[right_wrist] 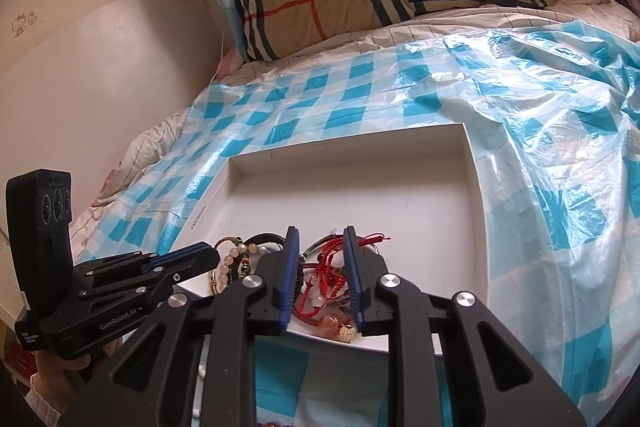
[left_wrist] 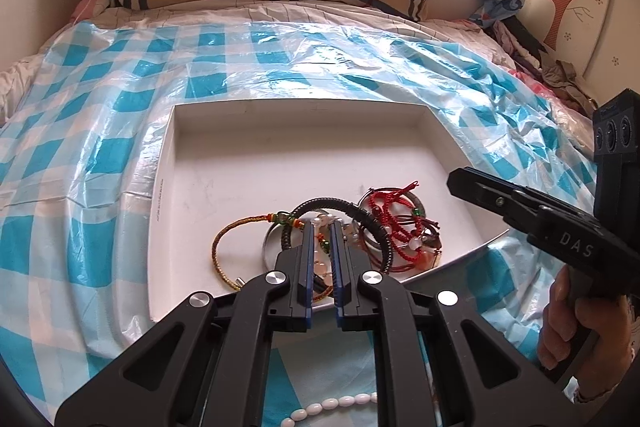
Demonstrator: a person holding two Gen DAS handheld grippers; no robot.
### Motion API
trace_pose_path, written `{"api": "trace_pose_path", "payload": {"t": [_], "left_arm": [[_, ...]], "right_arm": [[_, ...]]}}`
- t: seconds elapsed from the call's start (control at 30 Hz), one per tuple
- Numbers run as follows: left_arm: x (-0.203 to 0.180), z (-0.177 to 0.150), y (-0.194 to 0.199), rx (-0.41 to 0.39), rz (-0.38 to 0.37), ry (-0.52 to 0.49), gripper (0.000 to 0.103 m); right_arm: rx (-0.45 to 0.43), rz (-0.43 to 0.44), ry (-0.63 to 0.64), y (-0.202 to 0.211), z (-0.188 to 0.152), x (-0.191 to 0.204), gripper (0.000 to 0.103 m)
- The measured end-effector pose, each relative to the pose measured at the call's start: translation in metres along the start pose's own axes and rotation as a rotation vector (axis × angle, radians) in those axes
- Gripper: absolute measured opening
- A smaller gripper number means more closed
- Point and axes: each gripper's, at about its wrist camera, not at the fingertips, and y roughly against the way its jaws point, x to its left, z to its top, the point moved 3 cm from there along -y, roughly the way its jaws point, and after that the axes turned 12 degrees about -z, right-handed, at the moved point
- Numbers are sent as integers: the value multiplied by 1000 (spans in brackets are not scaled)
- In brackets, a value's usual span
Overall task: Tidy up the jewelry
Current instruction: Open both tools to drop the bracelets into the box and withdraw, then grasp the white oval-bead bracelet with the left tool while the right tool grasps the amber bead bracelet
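Only left-wrist view: white bead strand (left_wrist: 332, 405) outside white tray (left_wrist: 168, 163).

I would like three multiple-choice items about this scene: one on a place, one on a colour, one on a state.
1. Where does the jewelry pile lie?
A. on the pillow
B. in the white tray, at its near edge
C. on the floor

2. What colour are the plastic sheet's checks?
A. blue and white
B. green and yellow
C. all red

3. How does the right gripper stand?
A. open
B. shut
C. out of view

Answers: 1 B, bracelets sit inside the tray's walls; 2 A, blue squares show; 3 A, a gap separates its fingers.
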Motion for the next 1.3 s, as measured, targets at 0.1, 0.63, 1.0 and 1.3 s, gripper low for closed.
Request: {"api": "trace_pose_path", "payload": {"t": [0.1, 0.63, 1.0, 1.3], "left_arm": [[2, -1, 0, 6, 22, -3, 10], [-10, -9, 32, -17, 80, -45, 43], [-26, -16, 72, -34, 114, -80, 48], [-57, -33, 136, -43, 130, -118, 62]], "right_arm": [[1, 0, -5, 2, -1, -2, 27], [20, -10, -27, 41, -24, -15, 33], [49, -27, -55, 73, -47, -20, 35], [0, -38, -29, 145, -49, -5, 38]]}}
